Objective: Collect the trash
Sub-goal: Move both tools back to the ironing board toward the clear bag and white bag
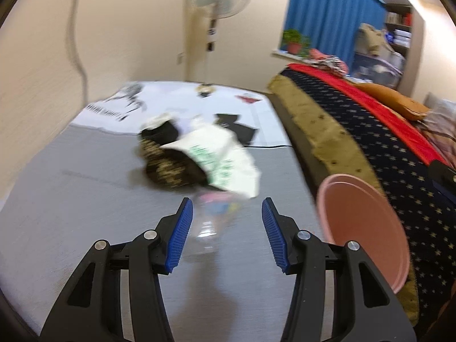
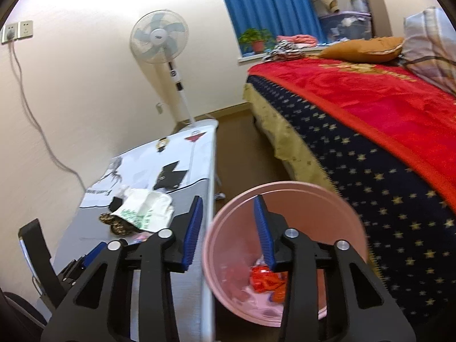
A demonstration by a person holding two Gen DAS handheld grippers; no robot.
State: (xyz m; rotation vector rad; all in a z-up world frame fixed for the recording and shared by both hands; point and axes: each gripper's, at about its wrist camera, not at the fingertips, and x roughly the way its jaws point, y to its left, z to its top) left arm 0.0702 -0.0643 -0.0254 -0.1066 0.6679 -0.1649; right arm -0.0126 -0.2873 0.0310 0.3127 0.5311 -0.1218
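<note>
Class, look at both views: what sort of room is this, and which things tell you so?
Most likely a bedroom at home: a bed with a red blanket and pillow, a standing fan, and blue curtains.

left wrist view's smeared: clear plastic bottle (image 1: 209, 222) barely readable, green print on the white bag (image 1: 219, 162) illegible, pink bin (image 1: 367, 228) rim blurry.

The worktop (image 1: 71, 199) looks matt grey, with a white printed covering at its far end. A clear, glossy plastic bottle (image 1: 209, 222) lies on it near a white plastic bag (image 1: 222, 159) with green print. The pink bin (image 2: 327, 199) is smooth plastic. Each hand-held gripper (image 1: 227, 235) has black plastic arms, ribbed blue pads (image 1: 179, 236) and shiny metal pins. The bed (image 2: 384, 114) carries plush red cloth.
</note>
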